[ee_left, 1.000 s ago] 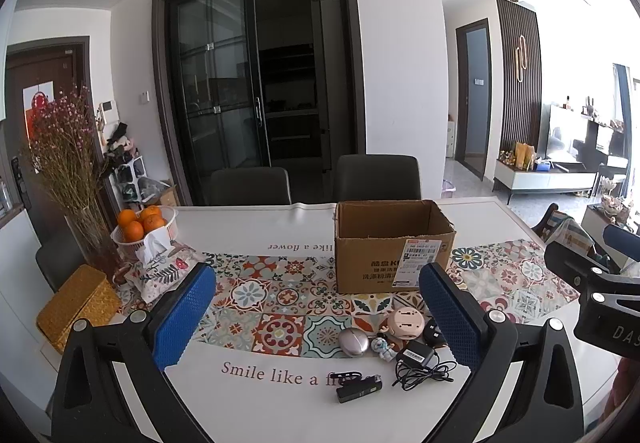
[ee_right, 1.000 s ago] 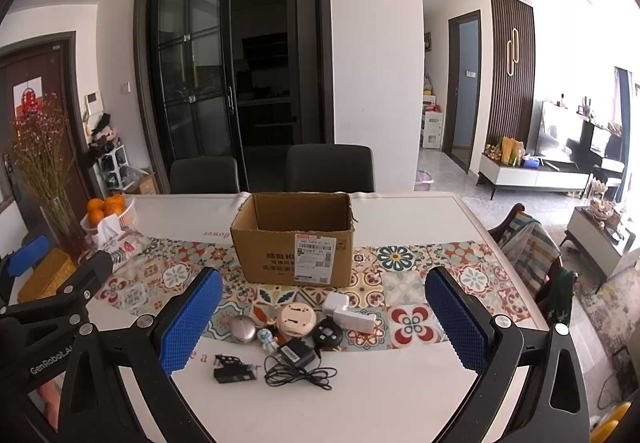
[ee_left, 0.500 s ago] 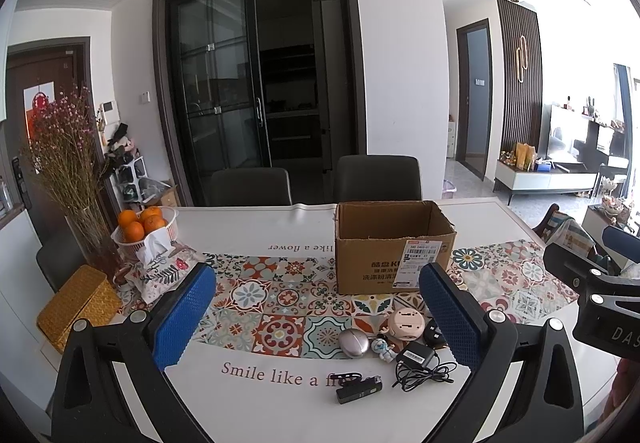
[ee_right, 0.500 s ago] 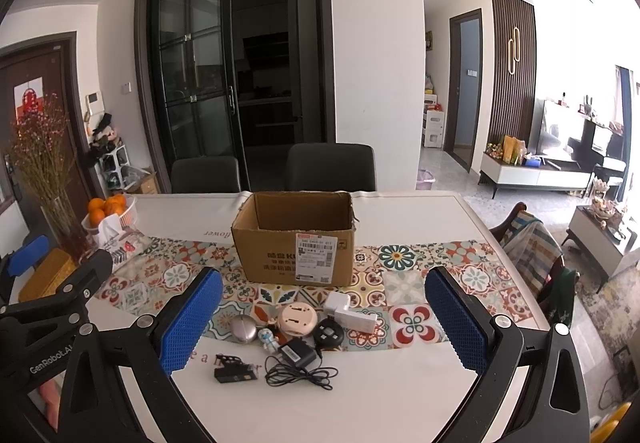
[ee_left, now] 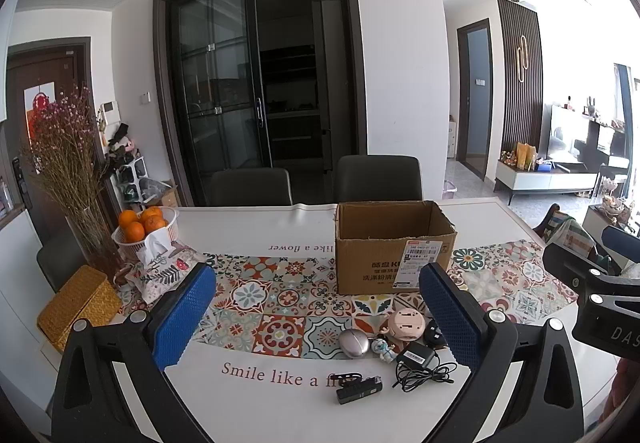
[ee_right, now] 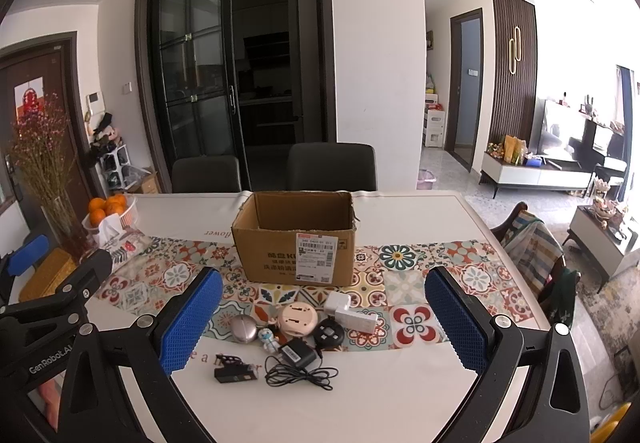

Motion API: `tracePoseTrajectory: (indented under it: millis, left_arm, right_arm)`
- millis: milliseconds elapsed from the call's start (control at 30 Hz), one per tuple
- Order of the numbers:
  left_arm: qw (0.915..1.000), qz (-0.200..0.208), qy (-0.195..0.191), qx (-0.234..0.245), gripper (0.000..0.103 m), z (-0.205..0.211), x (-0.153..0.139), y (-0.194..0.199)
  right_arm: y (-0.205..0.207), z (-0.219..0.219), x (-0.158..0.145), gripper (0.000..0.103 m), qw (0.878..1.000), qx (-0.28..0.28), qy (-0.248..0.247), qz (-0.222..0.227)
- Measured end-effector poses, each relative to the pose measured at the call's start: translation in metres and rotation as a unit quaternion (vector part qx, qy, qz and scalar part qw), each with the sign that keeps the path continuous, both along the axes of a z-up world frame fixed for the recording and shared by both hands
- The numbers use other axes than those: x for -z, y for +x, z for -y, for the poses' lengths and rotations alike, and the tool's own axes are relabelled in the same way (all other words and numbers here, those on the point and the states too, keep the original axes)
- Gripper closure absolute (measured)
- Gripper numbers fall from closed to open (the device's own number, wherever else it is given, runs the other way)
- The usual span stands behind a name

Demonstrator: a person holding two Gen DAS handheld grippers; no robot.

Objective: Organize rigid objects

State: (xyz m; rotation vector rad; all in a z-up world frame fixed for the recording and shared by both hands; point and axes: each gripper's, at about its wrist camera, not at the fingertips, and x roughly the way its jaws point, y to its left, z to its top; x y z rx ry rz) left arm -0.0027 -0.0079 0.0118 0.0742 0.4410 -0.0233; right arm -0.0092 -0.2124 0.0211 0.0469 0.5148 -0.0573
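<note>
The open cardboard box (ee_right: 294, 239) carries a white shipping label and printed characters too small to read; its inside looks empty, though the floor is hidden. Before it lie a pink round gadget (ee_right: 298, 319), white adapter (ee_right: 350, 313), silver oval (ee_right: 243, 327) and black charger (ee_right: 296, 354). "Smile like a" is printed on the table (ee_left: 256, 395). The left gripper (ee_left: 320, 319) and right gripper (ee_right: 322, 319) gape wide, holding nothing.

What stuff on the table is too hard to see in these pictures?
- Bottom of the open brown cardboard box: both views, hidden by its own front wall.
- White rectangular adapter: left wrist view, hidden behind the left hand-held gripper's blue pad.
- Print on the box's white shipping label: too small in both views.
- Small blue-and-white figurine: too small for detail.
- Yellow woven basket: right wrist view, partly behind the other gripper.
</note>
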Motion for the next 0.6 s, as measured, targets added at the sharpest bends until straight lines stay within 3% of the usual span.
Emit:
tracePoseTrajectory:
  millis: [233, 367, 600]
  left_arm:
    - [0.9999, -0.014, 0.000, -0.002, 0.000, 0.001, 0.007, 0.009]
    - [0.9984, -0.056, 0.002, -0.002, 0.000, 0.002, 0.029, 0.021]
    - [0.9909, -0.134, 0.010, -0.011, 0.000, 0.005, 0.077, 0.038]
  right_arm:
    - [0.008, 0.001, 0.011, 0.001, 1.000, -0.005, 0.001, -0.011]
    - [0.022, 0.002, 0.030, 0.001, 0.999, -0.010, 0.002, -0.044]
    - [0.051, 0.006, 0.091, 0.001, 0.990, -0.030, 0.019, -0.137]
